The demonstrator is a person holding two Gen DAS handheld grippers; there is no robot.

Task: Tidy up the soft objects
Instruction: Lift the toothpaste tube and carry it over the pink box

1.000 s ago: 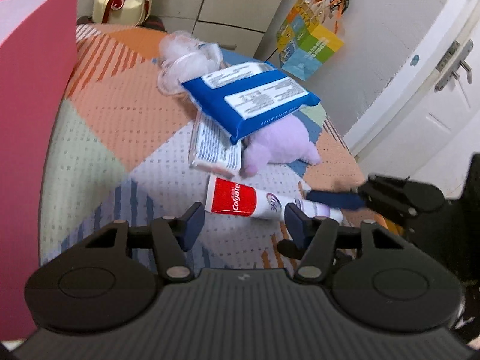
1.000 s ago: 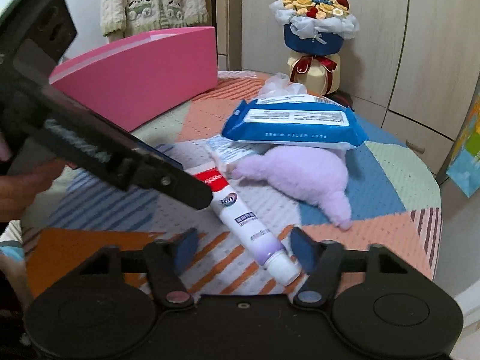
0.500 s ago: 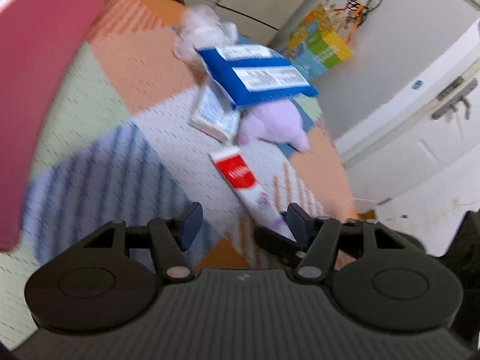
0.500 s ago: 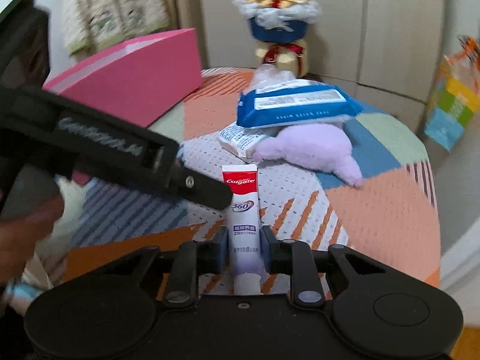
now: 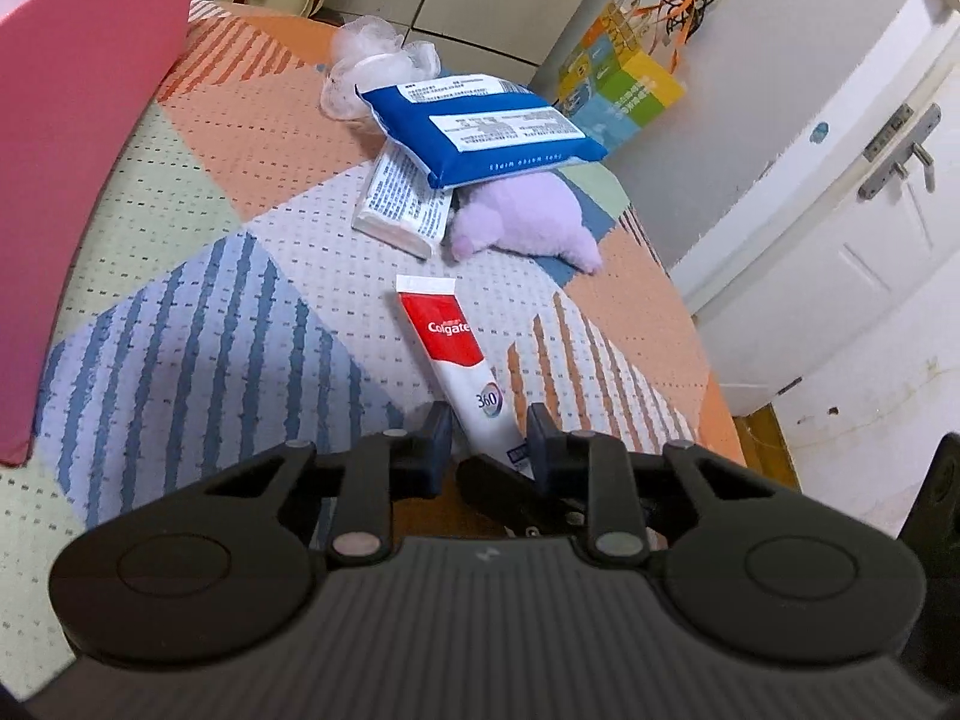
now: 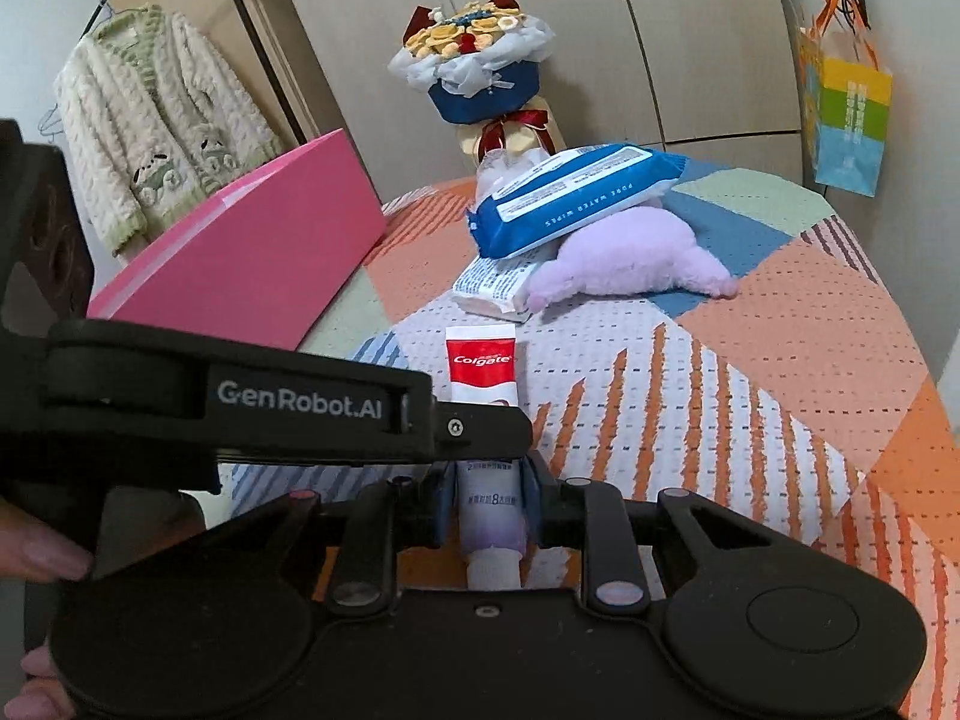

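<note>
A Colgate toothpaste tube (image 5: 459,354) lies on the patterned tablecloth. My right gripper (image 6: 486,498) is shut on the tube (image 6: 483,363) near its cap end. My left gripper (image 5: 487,429) sits over the tube's lower part, its fingers (image 5: 437,427) partly closed on either side of it; whether they touch it is unclear. Beyond lie a purple plush toy (image 5: 528,216), a blue wet-wipes pack (image 5: 480,129) resting on it, a small white tissue packet (image 5: 405,204) and a white mesh puff (image 5: 372,63).
A pink box (image 5: 66,150) stands at the left; it also shows in the right wrist view (image 6: 258,252). A bouquet (image 6: 474,66) stands behind the round table. A colourful paper bag (image 6: 846,120) hangs on the cupboard. The table edge (image 5: 720,414) drops off at the right.
My right gripper closed on the toothpaste tube and turned it lengthwise. My left gripper drew back toward the tube's lower end and narrowed its fingers around it.
</note>
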